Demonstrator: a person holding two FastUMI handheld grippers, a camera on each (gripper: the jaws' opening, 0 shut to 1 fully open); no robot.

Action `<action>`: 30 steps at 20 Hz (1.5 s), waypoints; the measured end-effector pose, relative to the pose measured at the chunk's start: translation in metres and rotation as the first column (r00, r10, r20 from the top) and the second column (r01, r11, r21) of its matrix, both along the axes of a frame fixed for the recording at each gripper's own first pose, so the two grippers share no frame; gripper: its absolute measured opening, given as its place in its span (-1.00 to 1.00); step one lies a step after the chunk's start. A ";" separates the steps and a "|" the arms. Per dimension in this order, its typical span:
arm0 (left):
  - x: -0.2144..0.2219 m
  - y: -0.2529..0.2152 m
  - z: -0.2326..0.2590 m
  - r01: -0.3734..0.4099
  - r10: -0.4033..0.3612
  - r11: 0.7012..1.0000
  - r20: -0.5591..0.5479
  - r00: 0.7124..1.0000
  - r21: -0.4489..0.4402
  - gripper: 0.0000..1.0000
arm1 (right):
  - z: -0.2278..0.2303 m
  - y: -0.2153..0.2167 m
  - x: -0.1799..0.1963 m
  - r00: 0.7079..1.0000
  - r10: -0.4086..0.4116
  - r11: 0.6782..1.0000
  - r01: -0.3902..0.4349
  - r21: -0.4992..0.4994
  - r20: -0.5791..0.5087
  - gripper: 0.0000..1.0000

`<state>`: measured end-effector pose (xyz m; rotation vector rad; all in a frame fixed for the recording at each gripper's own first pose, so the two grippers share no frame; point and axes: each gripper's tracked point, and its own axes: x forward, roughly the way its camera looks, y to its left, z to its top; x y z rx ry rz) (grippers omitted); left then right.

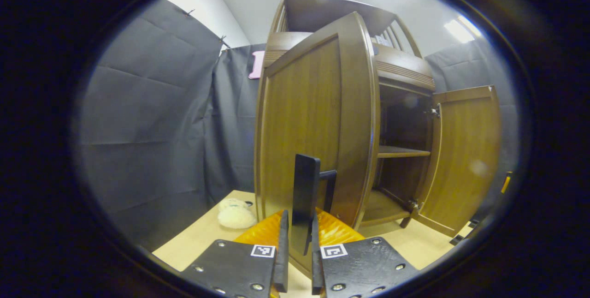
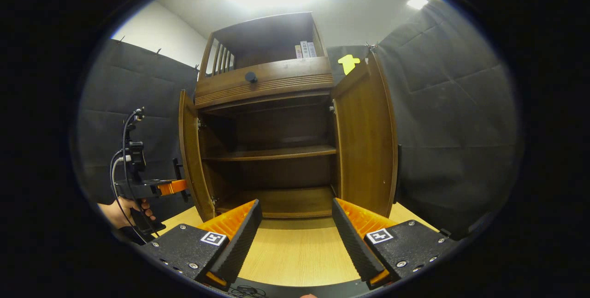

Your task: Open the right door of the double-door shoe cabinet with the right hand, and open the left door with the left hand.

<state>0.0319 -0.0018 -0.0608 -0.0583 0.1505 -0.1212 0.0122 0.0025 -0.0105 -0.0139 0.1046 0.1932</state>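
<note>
With both cabinet doors swung wide, right door released by the spread-open right gripper, left gripper pinches the left door's handle; only letting go seems left.

The left gripper has two flat black plates at its base, each studded with silver screws and bearing a square black-and-white marker near its inner edge. The right gripper has the same screwed black plates and markers, with ribbed faces along its fingers. Farther off to that gripper's left, a hand grips a black handle, black and white cables looping above it.
</note>
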 end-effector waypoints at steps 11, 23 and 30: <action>0.003 0.007 -0.005 -0.095 0.094 0.995 0.017 0.995 0.034 -0.51 | -0.004 0.030 0.002 0.998 0.058 0.998 -0.058 0.002 -0.008 0.89; -0.001 0.022 0.000 -0.259 0.253 0.961 0.068 0.965 0.099 -0.51 | -0.003 0.031 0.001 0.998 0.070 0.998 -0.070 0.005 -0.007 0.89; -0.007 0.024 0.008 -0.315 0.304 0.943 0.108 0.946 0.106 -0.51 | 0.005 0.018 0.002 0.999 0.040 0.999 -0.041 0.016 0.007 0.89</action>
